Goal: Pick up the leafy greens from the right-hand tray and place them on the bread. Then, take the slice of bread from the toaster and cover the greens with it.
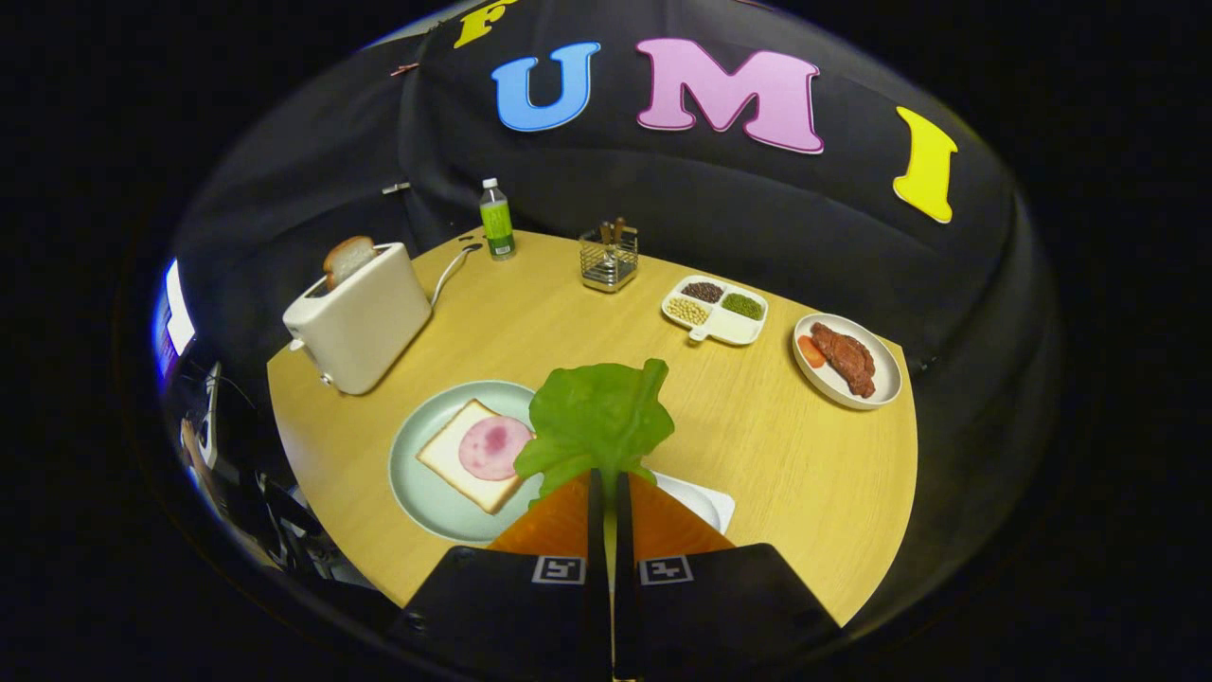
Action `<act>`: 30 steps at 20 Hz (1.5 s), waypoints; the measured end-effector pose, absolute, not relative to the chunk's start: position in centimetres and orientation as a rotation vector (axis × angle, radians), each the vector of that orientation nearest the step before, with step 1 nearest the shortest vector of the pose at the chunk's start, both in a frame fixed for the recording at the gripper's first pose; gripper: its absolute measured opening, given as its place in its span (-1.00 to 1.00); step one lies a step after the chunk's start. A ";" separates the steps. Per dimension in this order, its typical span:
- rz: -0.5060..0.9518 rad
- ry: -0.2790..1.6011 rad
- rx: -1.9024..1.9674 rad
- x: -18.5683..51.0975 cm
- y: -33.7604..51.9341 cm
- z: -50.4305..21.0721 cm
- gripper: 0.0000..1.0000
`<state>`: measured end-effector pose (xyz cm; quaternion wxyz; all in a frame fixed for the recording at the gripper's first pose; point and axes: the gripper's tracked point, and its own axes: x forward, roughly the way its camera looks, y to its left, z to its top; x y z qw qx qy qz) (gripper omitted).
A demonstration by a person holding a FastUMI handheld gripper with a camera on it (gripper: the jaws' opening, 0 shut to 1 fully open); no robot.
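No legible text: bottle [496, 221] label too small to read; square coded markers [558, 569] on the gripper carry no readable characters.

You have one orange two-finger gripper [606, 493], its fingers closed on one green leafy lettuce piece [598, 417].

Taking the one white toaster [360, 317] as your landmark, you see one bread slice [348, 258] standing in its slot. In front of it sits one pale green round plate [426, 493] carrying one square bread slice [464, 464] and one pink ham round [492, 447].

Behind it stands one green-labelled bottle [496, 221].

To its right you count one wire cutlery holder [609, 258], one white four-part dish [715, 309], one white round plate [846, 361] and, nearest the fingers, one white tray [705, 500].
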<state>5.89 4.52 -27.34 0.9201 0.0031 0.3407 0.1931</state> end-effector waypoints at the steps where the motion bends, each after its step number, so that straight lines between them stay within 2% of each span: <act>1: 0.406 0.691 0.012 5.8 5.5 -26.7 -0.87; 10: 0.505 0.682 0.026 5.8 14.3 -24.7 -0.88; 16: 0.545 0.747 0.012 6.0 18.1 -26.9 -0.88; 19: 0.518 0.755 -0.032 6.7 18.2 -28.5 -0.87; 20: 0.506 0.745 -0.041 7.6 18.2 -29.0 -0.50; 22: 0.480 0.703 -0.039 8.1 18.6 -28.5 0.60; 26: 0.452 0.602 -0.007 9.3 17.9 -25.3 0.61; 28: 0.438 0.524 -0.031 9.2 16.8 -22.9 0.82; 30: 0.414 0.451 -0.071 8.8 15.4 -20.6 0.91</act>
